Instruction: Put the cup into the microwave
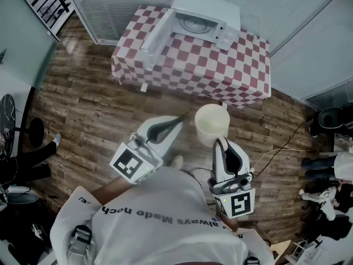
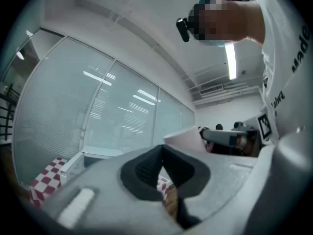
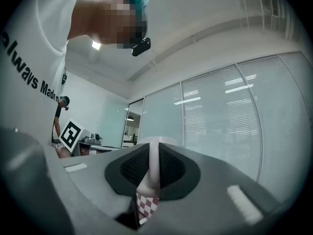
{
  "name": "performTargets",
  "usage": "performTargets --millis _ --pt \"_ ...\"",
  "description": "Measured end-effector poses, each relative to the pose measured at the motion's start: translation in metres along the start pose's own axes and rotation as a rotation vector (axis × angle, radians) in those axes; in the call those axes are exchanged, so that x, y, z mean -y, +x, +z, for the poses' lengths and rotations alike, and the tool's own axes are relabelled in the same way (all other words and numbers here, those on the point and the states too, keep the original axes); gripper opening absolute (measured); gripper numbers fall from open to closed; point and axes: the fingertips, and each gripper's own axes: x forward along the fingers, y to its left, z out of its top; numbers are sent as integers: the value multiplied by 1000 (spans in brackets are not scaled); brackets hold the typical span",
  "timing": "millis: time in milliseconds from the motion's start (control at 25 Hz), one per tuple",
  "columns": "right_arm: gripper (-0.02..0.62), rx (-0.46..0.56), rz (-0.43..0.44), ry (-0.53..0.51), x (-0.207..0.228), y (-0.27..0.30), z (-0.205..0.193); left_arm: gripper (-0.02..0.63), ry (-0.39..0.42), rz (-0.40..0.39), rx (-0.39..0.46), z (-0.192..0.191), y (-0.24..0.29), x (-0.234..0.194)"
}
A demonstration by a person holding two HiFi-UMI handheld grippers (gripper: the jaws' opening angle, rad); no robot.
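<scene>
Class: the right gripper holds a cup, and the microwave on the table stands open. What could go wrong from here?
1. The right gripper pinches the cup only by its thin wall, so it might tilt or slip when carried.
2. The microwave has its door jutting out beside the opening; the cup could clip it.
3. The left gripper is shut and empty, giving no support.

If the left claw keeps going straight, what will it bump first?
Probably the front edge of the checkered table; the left claw aims just past the cup, though depth is unclear.
</scene>
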Motion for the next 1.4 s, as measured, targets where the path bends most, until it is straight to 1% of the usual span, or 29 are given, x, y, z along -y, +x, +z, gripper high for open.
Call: performTargets --millis 240,400,800,1000,1200,1400 --pt "38 21 -8 3 8 1 3 3 1 -3 2 1 7 -2" --pt "37 41 -3 27 15 -3 5 3 0 -8 3 1 15 4" --pt "37 57 -1 31 55 -28 -1 4 -9 1 -2 -13 52 31" --pt "37 55 1 31 70 -32 -3 4 -10 13 -7 -20 64 36" --pt "37 53 9 35 77 -25 -4 3 -11 24 -10 -21 70 30" --pt "37 55 18 32 79 -1 -7 3 -15 33 -3 -21 73 6"
